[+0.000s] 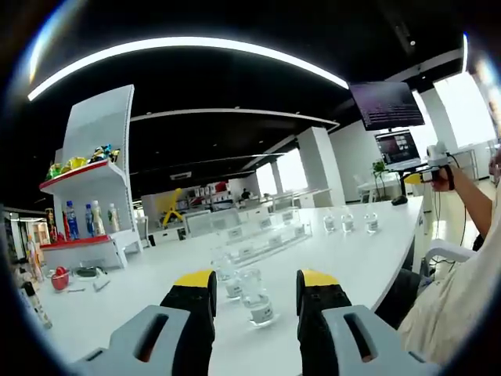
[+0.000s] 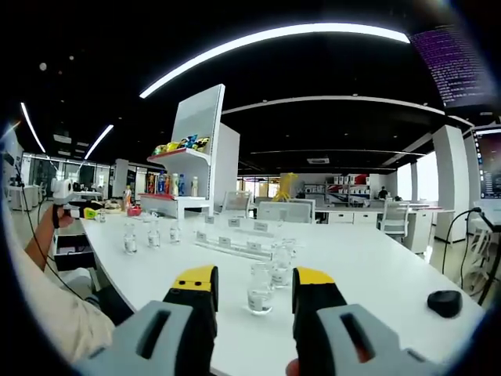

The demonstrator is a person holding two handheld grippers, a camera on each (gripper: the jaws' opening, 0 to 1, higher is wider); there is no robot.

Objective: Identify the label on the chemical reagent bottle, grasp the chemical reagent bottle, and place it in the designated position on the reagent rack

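both grippers' fingers are spread, holding nothing. in the left gripper view an upright bottle point(image 1: 257, 296) stands on the table point(image 1: 352, 258) just beyond the left gripper point(image 1: 257, 291); in the right gripper view one point(image 2: 260, 288) stands likewise ahead of the right gripper point(image 2: 254, 283).

A long white table point(image 2: 376, 266) stands in an open office under a black ceiling with curved strip lights point(image 1: 196, 47). A white shelf unit point(image 1: 94, 180) holds bottles and toys. Bright windows point(image 1: 462, 110) and hanging screens point(image 1: 387, 103) line one side.

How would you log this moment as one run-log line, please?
phase: approach | left gripper: open, bottle between jaws, ungrasped | right gripper: open, facing bottle | rack: beyond
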